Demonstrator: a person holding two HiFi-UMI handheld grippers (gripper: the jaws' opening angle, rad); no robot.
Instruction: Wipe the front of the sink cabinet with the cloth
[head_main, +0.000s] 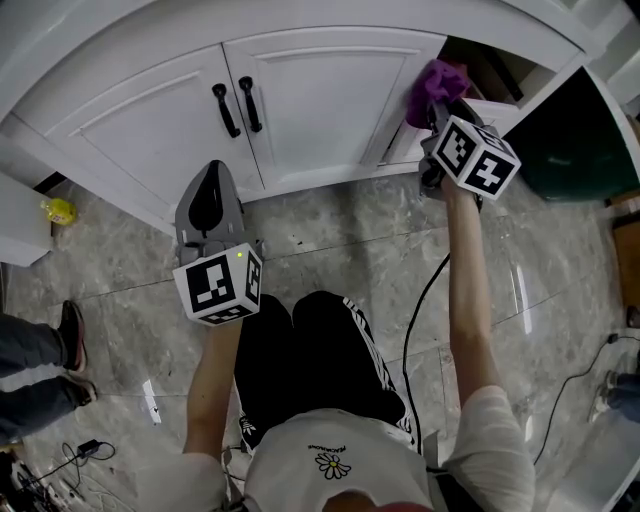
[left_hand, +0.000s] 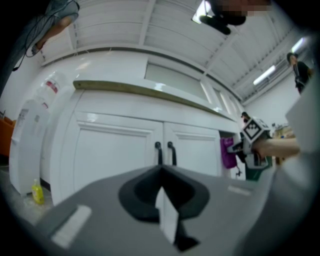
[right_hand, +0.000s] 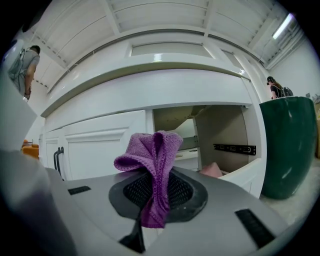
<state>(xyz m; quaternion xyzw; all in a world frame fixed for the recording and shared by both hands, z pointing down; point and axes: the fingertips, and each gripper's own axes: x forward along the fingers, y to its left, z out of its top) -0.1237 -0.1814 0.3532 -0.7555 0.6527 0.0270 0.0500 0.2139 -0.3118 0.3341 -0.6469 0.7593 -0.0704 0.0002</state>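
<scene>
The white sink cabinet (head_main: 320, 100) has two shut doors with black handles (head_main: 238, 106). My right gripper (head_main: 437, 108) is shut on a purple cloth (head_main: 438, 80), which is bunched up at the right edge of the right door, beside an open compartment. In the right gripper view the cloth (right_hand: 156, 155) droops between the jaws of that gripper (right_hand: 155, 176). My left gripper (head_main: 211, 172) is shut and empty, low before the doors and pointing at them. The left gripper view shows that gripper's (left_hand: 161, 171) jaws closed together, and the handles (left_hand: 165, 152) ahead.
A dark green bin (head_main: 575, 140) stands right of the cabinet. The open compartment (right_hand: 220, 140) holds a drawer rail and something pink. A yellow bottle (head_main: 60, 210) sits on the floor at the left by a white unit (left_hand: 30, 140). A bystander's shoe (head_main: 70, 335) and cables are nearby.
</scene>
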